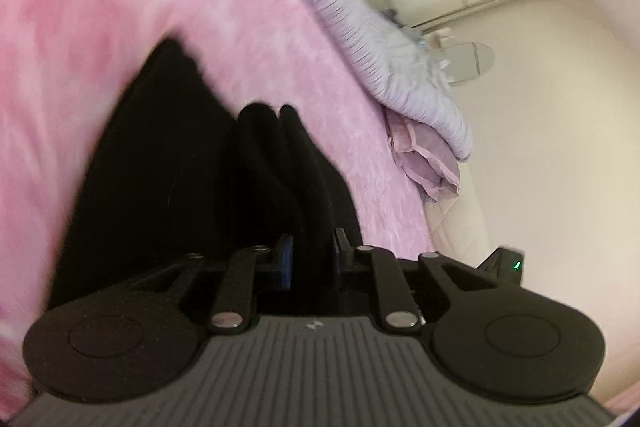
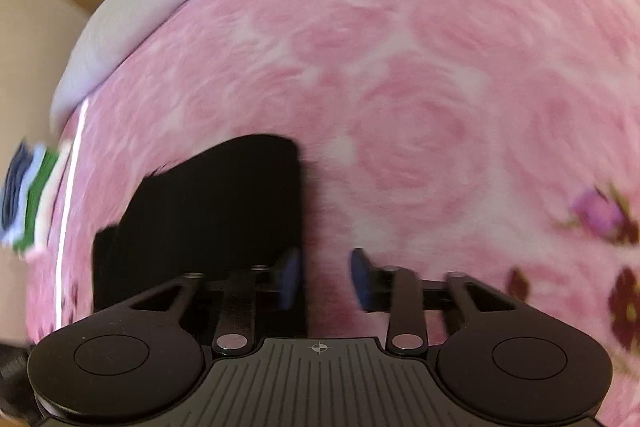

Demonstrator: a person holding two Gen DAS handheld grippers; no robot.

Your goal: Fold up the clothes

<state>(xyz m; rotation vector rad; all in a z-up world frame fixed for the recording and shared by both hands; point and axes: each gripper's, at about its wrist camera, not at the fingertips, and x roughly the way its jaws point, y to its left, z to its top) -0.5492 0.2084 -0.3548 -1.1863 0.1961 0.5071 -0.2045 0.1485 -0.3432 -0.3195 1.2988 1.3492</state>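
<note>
The garment [image 2: 208, 211] lies on the blanket [image 2: 420, 87], a pillow [image 1: 400, 67] behind at its edge.

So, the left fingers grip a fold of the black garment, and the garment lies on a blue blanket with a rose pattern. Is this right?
Not quite: the blanket is pink, not blue, as the right wrist view shows clearly. The rest holds: the left fingers grip a fold of the black garment, which lies on that rose-patterned blanket.
</note>
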